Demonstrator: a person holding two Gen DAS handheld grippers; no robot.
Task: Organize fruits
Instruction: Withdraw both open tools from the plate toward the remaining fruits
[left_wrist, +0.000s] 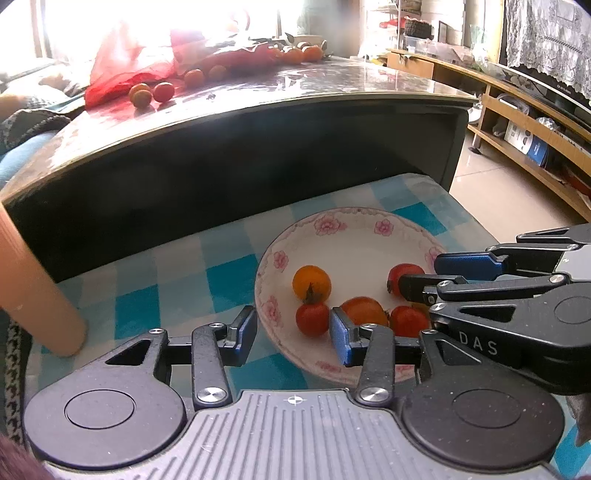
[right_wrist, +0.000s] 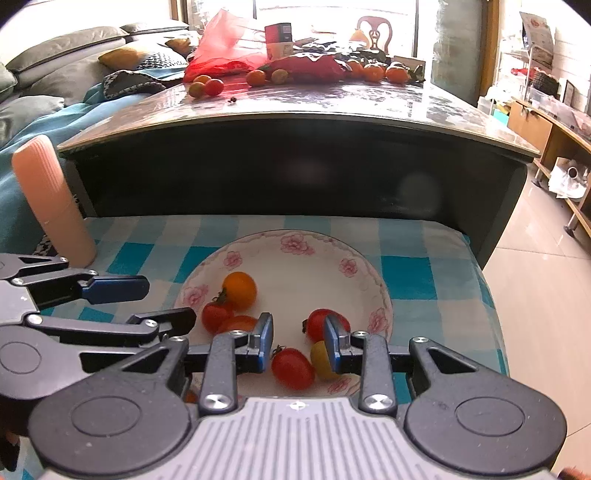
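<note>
Risk of rolling: cherry tomatoes (right_wrist: 291, 367) loose in floral plate (right_wrist: 376, 291); left gripper (left_wrist: 293, 334) and right gripper (right_wrist: 299, 341) wide, empty, crowding rim.

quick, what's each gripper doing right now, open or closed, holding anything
Left gripper: open, holding nothing, over the near rim of the plate.
Right gripper: open, holding nothing, above the small tomatoes in the plate.

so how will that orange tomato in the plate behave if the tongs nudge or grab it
The orange tomato looks round and glossy, so it will probably roll across the plate if nudged. Its smooth skin may slip between the right tongs, which are open. It looks small and thin-skinned, so a hard squeeze could split it.
</note>
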